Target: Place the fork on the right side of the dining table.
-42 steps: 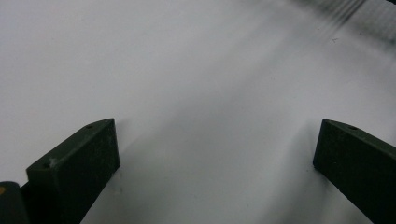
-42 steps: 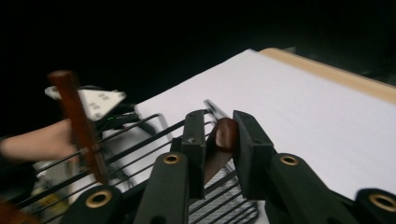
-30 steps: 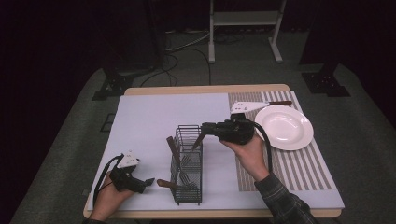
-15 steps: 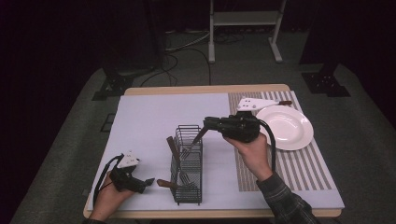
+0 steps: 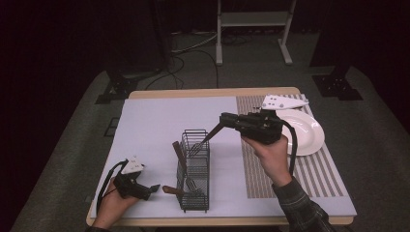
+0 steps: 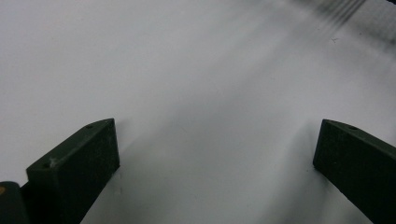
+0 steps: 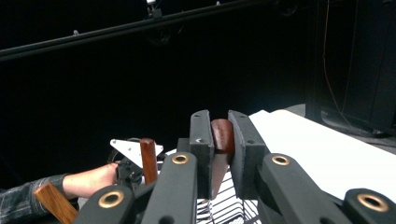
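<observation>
One tabletop [image 5: 159, 121] carries a pale sheet over most of its surface and one striped mat [image 5: 314, 179] on the right. Near the middle of the sheet stands one black wire rack [image 5: 195, 171], long axis running near to far. One white plate [image 5: 309, 137] sits on the far part of the mat, well right of the rack. The right hand-held gripper [image 5: 223, 118] is held above the tabletop between plate and rack, pointing left; its jaws are pinched on the brown wooden handle of a fork [image 5: 205, 137], which slants down and left so that its tines reach the rack's far end. In the right gripper view the handle end shows clamped between the two black pads [image 7: 201, 140], with rack wires below. Three more utensils are in the rack: one wooden handle [image 5: 179, 155] leans up out of its left side, another handle [image 5: 171, 190] sticks out to the left at the near end, and a metal fork head [image 5: 192, 183] lies inside near the near end; whether that head belongs to one of those handles I cannot tell. The left hand-held gripper [image 5: 153, 188] rests low at the near left of the sheet, just beside the protruding handle, and its jaws are spread wide with bare sheet between them in the left gripper view. Each gripper carries one grey plate on top and one trailing cable.
</observation>
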{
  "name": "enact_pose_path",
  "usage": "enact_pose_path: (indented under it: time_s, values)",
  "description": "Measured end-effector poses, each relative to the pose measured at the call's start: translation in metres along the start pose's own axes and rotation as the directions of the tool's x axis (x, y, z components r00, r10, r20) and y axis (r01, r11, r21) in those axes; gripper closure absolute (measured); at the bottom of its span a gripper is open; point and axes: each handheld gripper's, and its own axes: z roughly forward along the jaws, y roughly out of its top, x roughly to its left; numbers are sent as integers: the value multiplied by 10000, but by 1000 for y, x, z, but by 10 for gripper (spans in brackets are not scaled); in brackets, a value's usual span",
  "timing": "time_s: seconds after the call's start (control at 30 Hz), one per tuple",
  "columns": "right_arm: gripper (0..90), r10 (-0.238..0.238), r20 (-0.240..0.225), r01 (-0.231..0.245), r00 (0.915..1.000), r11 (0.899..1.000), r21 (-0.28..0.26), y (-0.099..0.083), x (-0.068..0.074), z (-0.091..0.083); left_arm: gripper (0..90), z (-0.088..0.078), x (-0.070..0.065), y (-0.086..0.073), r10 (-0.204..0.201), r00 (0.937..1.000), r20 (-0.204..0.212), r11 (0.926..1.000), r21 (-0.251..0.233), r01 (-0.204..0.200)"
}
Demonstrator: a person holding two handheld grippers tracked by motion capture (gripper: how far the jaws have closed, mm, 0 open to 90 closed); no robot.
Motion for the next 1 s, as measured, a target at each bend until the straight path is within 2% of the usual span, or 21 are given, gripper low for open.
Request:
enact_pose_path:
  time_s: [0.27, 0.57, 1.0]
  values:
    - [801, -95, 187, 104, 9998, 9989, -464, 9, 2, -17, 0, 0, 0, 0, 4, 10000, -7, 10000, -9, -4]
    - [801, -96, 525, 141, 9986, 9961, -874, 15, -2, -35, 0, 0, 0, 0, 27, 10000, -22, 10000, -32, -27]
    - [802, 221, 1246, -62, 9920, 9920, -1264, 17, -11, -65, 0, 0, 0, 0, 31, 10000, -26, 10000, -17, -32]
